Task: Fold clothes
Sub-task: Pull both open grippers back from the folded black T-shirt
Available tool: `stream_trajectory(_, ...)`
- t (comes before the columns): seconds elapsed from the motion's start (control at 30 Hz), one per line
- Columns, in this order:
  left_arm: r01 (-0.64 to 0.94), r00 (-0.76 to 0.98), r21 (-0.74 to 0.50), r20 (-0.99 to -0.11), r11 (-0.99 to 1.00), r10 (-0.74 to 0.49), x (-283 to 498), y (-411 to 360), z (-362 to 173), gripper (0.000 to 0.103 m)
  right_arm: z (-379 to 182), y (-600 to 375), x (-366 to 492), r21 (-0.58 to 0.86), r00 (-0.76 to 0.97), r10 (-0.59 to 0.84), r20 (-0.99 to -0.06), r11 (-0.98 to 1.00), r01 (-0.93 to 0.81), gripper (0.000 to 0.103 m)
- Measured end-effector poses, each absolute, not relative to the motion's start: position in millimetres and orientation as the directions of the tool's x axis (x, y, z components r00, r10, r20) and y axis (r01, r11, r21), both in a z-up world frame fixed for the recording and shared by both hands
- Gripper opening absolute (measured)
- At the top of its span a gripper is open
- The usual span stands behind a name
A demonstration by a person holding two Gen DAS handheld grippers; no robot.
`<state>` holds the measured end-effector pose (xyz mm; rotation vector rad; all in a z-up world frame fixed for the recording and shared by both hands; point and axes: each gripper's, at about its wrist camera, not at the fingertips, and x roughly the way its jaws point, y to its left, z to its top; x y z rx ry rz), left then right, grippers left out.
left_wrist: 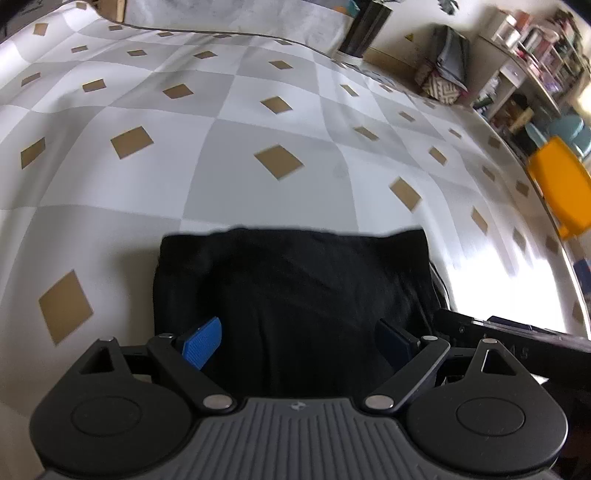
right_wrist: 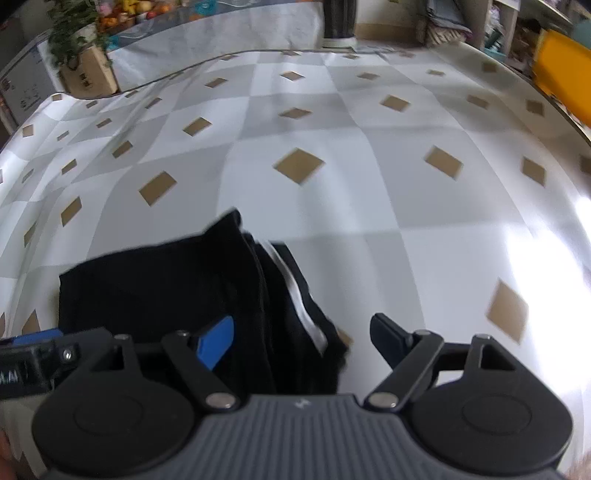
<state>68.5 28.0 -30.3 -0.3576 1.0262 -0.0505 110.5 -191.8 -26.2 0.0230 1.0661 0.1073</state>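
Observation:
A black garment [left_wrist: 295,288] lies folded into a compact rectangle on the checked tablecloth [left_wrist: 229,147]. My left gripper [left_wrist: 299,341] hovers just over its near edge, open, blue pads spread wide with only cloth below them. In the right wrist view the same black garment [right_wrist: 166,288] shows stacked layers and a white stripe [right_wrist: 295,295] along its right side. My right gripper [right_wrist: 303,339] is open over that right edge, one fingertip [right_wrist: 216,341] above the cloth, the other above the bare tablecloth [right_wrist: 369,184]. Neither gripper holds anything.
The other gripper's black body [left_wrist: 509,339] pokes in at the right of the left wrist view. A dark cylinder [left_wrist: 365,29] stands at the table's far edge. An orange bin [left_wrist: 557,184] and cluttered shelves [left_wrist: 528,66] lie beyond the right edge. A plant box [right_wrist: 88,74] sits far left.

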Motion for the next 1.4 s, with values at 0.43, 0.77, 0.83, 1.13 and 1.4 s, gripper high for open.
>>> stream_trajectory(0.43, -0.085, 0.479, -0.222, -0.864, 0.971, -0.155, 19, 9, -36, 0.090, -41, -208, 46, 0.048, 0.423, 0.028, -0.906, 0.998, 0.037, 0.080)
stream_trajectory(0.77, -0.056, 0.439, -0.177, -0.888, 0.983, -0.135, 6, 2, -53, 0.090, -57, -211, 41, -0.035, 0.427, -0.050, -0.903, 0.998, 0.043, 0.088)
stream_trajectory(0.83, -0.049, 0.435, -0.167, -0.891, 0.985, -0.130, 4, 1, -55, 0.091, -57, -208, 39, -0.055, 0.436, -0.063, -0.898, 0.998, 0.030, 0.089)
stream_trajectory(1.13, -0.054, 0.433, -0.127, -0.897, 0.990, -0.091, -2, 5, -58, 0.093, -56, -205, 33, -0.059, 0.432, -0.068, -0.899, 0.998, 0.034, 0.088)
stream_trajectory(1.4, -0.084, 0.422, -0.104, -0.905, 0.991, -0.059, -5, 8, -53, 0.093, -46, -207, 25, 0.009, 0.426, -0.024, -0.904, 0.997, 0.076, 0.087)
